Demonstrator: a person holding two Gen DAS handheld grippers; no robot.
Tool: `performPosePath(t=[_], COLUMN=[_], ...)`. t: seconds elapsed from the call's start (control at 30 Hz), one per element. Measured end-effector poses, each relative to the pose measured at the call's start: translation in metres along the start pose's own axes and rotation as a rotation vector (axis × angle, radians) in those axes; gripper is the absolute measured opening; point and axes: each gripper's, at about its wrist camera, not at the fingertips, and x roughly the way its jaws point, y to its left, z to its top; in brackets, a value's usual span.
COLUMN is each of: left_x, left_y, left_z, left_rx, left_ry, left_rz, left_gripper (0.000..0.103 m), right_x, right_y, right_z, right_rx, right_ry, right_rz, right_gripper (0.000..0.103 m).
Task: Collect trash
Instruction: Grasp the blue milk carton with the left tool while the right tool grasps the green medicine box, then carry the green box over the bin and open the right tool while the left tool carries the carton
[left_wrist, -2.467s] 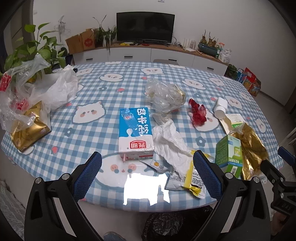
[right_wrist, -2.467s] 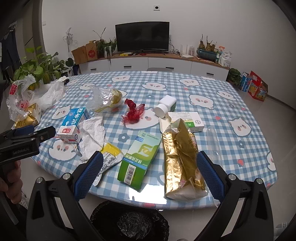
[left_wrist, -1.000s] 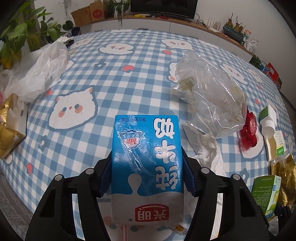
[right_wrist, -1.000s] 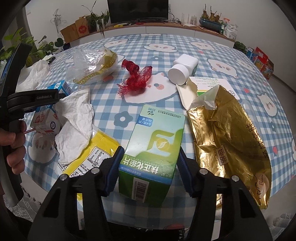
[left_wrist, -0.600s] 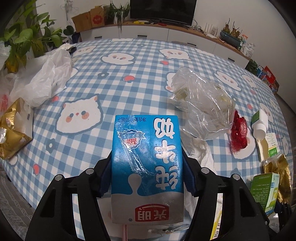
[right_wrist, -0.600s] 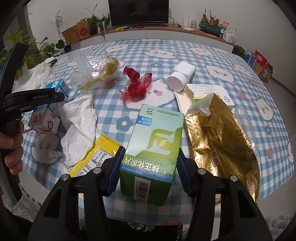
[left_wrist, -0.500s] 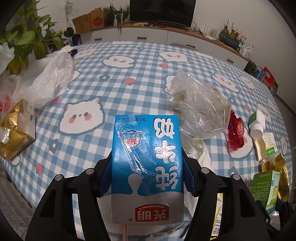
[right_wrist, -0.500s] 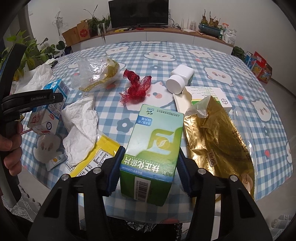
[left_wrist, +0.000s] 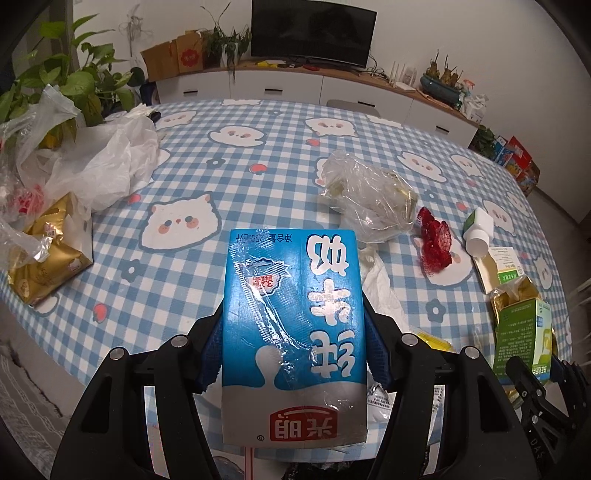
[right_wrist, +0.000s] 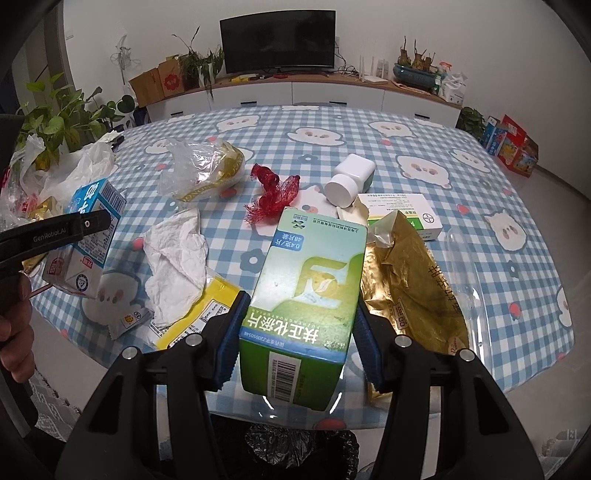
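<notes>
Both grippers are now loaded and clear of the table. The left gripper (left_wrist: 293, 350) has its blue pads clamped against the two sides of the blue milk carton (left_wrist: 293, 325); a second ago the carton sat low over the checked tablecloth (left_wrist: 258, 155), and now far more of the table shows beyond it, so we read the carton as lifted and drawn back toward the near edge. In the right wrist view the same carton (right_wrist: 88, 236) hangs above the cloth with its straw end free.

The right gripper (right_wrist: 297, 347) grips the green box (right_wrist: 306, 314) by its long sides, barcode end toward the camera. It has risen as well: the gold foil bag (right_wrist: 410, 295) and the white tissue (right_wrist: 177, 266) now lie visibly lower and further off than a second ago. Neither grip has changed width since then.

Remaining on the table: clear plastic bag (right_wrist: 199, 173), red mesh net (right_wrist: 273, 199), white bottle (right_wrist: 349, 181), flat medicine box (right_wrist: 406, 214), yellow wrapper (right_wrist: 207, 317).

The black bin bag (right_wrist: 303, 454) is visible below the table edge, directly under the green box. Our judgement: two items are collected but not yet deposited; the next step is to carry both over the bag and release. Risk: the carton could foul the table rim on descent.
</notes>
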Motion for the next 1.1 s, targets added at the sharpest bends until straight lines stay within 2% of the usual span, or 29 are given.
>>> performPosePath(t=[0.33,0.53,0.87,1.1], left_x=[-0.038,-0.057,-0.082,-0.079], left_y=[-0.01,-0.008,-0.011,-0.011], left_z=[-0.038,-0.074,-0.135,-0.181], left_rx=[0.025,0.016,0.024,0.017], left_ry=[-0.039,-0.038,-0.055,-0.025], left_rz=[-0.036,-0.073,-0.113,-0.126], left_gripper=[0.062,0.062,0.062,0.062], right_x=[-0.031,-0.05,-0.073,-0.071], right_y=[0.011,0.015,0.016,0.016], right_z=[-0.009,-0.024,-0.062,-0.097], right_rx=[-0.015,-0.037,-0.042,-0.041], right_ry=[-0.046,-0.064,-0.074,-0.054], right_rz=[0.019,0.02,0.03,0.038], right_gripper=[0.052,0.052,0.052,0.052])
